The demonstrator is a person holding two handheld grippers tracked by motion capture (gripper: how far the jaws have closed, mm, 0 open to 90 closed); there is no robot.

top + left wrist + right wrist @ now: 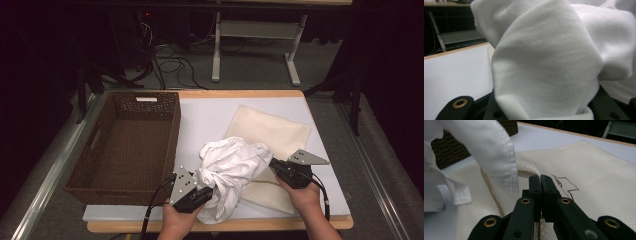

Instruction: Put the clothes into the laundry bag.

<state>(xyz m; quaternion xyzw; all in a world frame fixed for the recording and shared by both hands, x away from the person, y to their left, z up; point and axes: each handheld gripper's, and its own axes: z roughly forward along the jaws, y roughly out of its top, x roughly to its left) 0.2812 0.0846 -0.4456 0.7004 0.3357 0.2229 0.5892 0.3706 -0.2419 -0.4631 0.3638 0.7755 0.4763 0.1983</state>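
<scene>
left tool [209,192] grips white garment [232,172]; right tool [540,178] pinches mesh bag [594,170] edge.

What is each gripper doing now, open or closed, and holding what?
Left gripper: closed on the white garment, bunched between its fingers.
Right gripper: closed, pinching the edge of the cream mesh bag.

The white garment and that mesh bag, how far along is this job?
Done: the right gripper is shut on the rim of the cream mesh bag, lifting its edge. In hand: the left gripper holds the bunched white garment beside the bag's lifted edge. Left: the garment is all outside the bag, so it probably goes in next. The wicker basket holds nothing.
</scene>
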